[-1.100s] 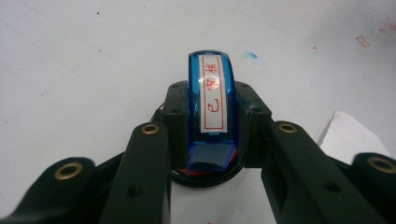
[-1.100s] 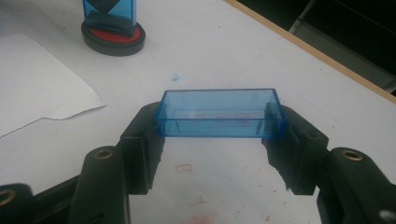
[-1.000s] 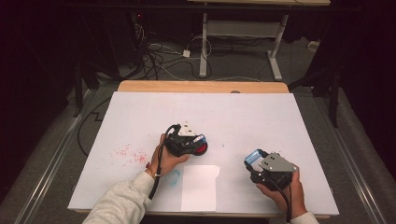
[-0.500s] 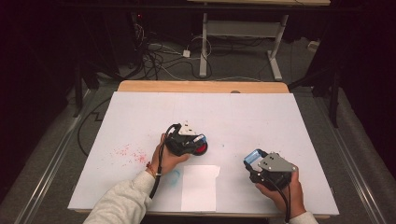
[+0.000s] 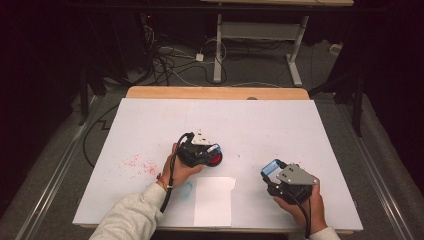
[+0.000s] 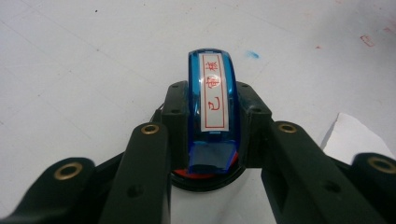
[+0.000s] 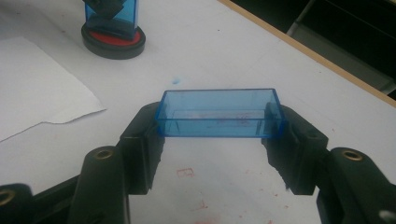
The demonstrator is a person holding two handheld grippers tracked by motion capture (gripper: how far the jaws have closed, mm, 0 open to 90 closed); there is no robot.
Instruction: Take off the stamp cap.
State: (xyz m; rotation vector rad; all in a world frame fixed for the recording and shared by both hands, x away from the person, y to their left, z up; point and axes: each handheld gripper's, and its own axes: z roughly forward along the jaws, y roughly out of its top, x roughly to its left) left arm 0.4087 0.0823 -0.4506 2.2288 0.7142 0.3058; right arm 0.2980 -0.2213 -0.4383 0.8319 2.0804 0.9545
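Nothing is changing: the left gripper [image 5: 212, 152] is holding the stamp [image 6: 212, 100] and the right gripper [image 5: 270, 172] the blue cap [image 7: 219, 113] exactly where they were.

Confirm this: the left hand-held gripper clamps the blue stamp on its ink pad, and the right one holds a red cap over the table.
Wrong in one respect: the cap in the right hand-held gripper is clear blue, not red, as the right gripper view shows. The rest stands: the left hand-held gripper clamps the blue stamp on its ink pad, and the cap is held over the table.
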